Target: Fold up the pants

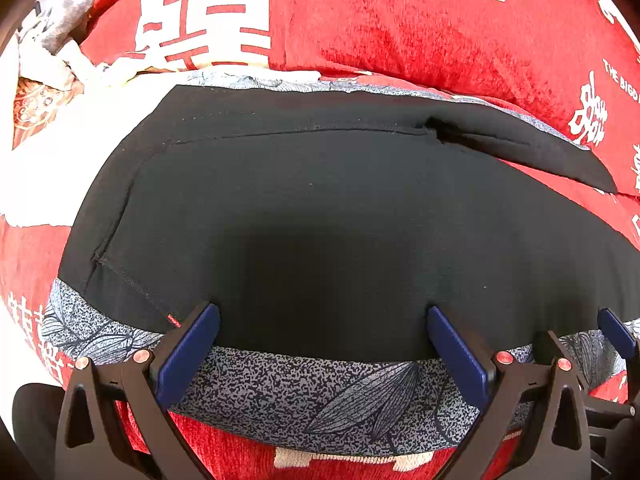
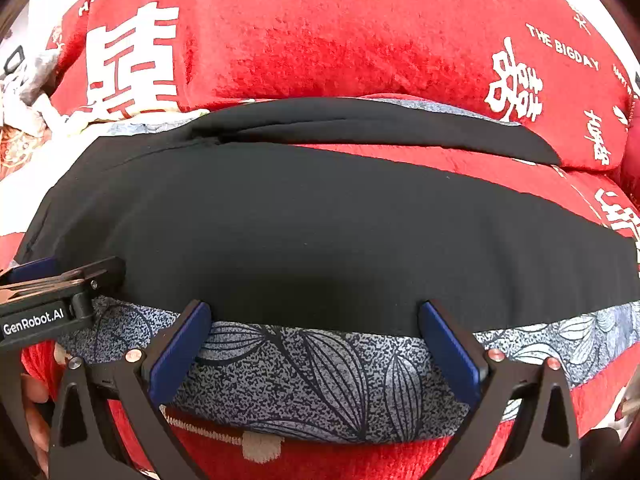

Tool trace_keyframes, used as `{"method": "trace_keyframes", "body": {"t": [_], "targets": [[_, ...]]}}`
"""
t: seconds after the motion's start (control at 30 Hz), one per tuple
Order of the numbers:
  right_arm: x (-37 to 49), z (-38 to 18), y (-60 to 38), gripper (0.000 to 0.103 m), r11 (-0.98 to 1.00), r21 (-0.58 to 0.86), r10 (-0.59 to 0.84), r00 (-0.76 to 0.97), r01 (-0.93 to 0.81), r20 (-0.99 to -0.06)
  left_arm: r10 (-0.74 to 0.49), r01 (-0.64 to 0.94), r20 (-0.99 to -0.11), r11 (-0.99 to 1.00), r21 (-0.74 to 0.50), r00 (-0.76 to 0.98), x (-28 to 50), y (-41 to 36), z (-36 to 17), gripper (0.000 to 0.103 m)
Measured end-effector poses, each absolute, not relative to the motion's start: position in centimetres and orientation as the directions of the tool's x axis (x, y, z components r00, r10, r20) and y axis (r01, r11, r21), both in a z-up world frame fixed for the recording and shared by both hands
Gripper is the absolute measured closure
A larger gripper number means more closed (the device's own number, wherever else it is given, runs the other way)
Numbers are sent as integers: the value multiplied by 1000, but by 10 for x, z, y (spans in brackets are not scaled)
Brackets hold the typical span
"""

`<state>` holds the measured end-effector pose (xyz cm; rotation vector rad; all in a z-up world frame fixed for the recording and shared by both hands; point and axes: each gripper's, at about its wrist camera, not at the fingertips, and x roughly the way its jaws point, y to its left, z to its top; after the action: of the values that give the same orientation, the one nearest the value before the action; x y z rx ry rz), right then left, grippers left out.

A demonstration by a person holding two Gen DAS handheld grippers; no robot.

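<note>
Black pants (image 1: pixel 320 200) lie spread flat on a grey-blue leaf-print cloth (image 1: pixel 320 396); a pocket seam runs down their left side and the legs split apart toward the right. My left gripper (image 1: pixel 324 320) is open, its blue pads (image 1: pixel 188 352) at the pants' near edge, holding nothing. In the right wrist view the pants (image 2: pixel 320 216) fill the middle, one leg (image 2: pixel 400 132) angling off to the far right. My right gripper (image 2: pixel 316 316) is open at the same near edge, empty. The left gripper (image 2: pixel 60 292) shows at its left.
A red blanket with white characters (image 1: pixel 400 20) covers the surface all round and rises behind the pants. The leaf-print cloth (image 2: pixel 320 376) shows along the near edge. Crumpled white and grey fabric (image 1: pixel 52 52) lies at the far left.
</note>
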<state>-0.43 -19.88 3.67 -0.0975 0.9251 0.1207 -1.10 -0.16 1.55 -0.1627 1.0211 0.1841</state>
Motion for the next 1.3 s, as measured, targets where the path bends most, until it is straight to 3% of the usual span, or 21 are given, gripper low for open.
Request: {"method": "trace_keyframes", "body": {"t": [0.93,1.0,1.1,1.3], "targets": [[1,36,-194,0,990,-51,27,535,-131,-845,68,-170,-831,985,-32,552,-21,-3,10,0],[0,37,-192,0,987,-63,26,529,-149,-848,75,-163,-842,987,-15,534,-20,-2,16,0],[8,44,-192,0,984,-66,19,465,-166,-885,142,-181,-790,983,39,596,-23,0,41,0],[29,88,-178,0,960,-100,59,537,-263,-842,55,-119,-840,993,-12,540,18,20,62,0]]}}
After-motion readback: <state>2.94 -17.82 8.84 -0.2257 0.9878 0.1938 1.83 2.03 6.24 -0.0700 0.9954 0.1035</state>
